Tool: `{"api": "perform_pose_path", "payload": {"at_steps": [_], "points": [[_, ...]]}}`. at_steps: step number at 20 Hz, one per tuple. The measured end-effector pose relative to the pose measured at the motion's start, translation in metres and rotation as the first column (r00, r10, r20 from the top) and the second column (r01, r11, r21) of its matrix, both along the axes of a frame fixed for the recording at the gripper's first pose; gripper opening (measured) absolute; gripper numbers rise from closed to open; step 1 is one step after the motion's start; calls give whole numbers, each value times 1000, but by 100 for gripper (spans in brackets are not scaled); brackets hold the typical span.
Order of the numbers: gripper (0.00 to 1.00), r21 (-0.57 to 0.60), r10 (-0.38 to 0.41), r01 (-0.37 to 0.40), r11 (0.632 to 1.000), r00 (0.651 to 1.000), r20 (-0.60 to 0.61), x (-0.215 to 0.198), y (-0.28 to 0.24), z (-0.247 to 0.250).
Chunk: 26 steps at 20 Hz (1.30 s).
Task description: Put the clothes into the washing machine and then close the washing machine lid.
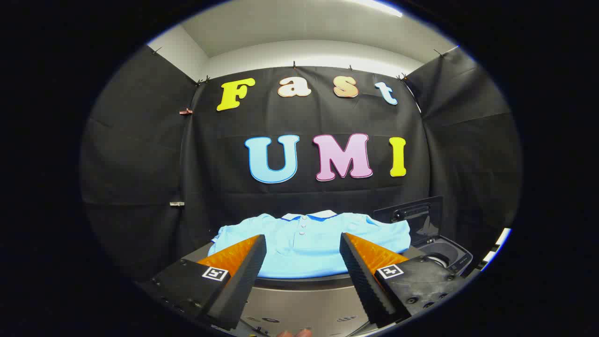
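Black booth cloth backs a dark tabletop (299,282). Gripper (303,243) jaws are spread, empty; blue shirt (304,248) lies flat just ahead, washing machine (442,252) open beside it. Risk: pinching one layer lets trailing fabric snag the rim.

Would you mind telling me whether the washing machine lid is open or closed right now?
Open. The lid stands raised behind the washing machine, whose dark tub opening is exposed, right of the open gripper.
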State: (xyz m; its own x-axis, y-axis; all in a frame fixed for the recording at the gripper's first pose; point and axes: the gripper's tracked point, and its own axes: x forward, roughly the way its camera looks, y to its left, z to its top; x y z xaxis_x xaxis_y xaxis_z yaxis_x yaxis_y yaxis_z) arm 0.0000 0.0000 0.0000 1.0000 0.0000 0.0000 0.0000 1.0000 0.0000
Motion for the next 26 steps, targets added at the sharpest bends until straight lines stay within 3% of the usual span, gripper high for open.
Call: {"api": "perform_pose_path", "payload": {"at_steps": [18, 26], "points": [[99, -14, -3, 3, 1000, 1000, -9, 10, 7, -1], [99, 2, -11, 11, 1000, 1000, -26, 38, 7, 3]]}}
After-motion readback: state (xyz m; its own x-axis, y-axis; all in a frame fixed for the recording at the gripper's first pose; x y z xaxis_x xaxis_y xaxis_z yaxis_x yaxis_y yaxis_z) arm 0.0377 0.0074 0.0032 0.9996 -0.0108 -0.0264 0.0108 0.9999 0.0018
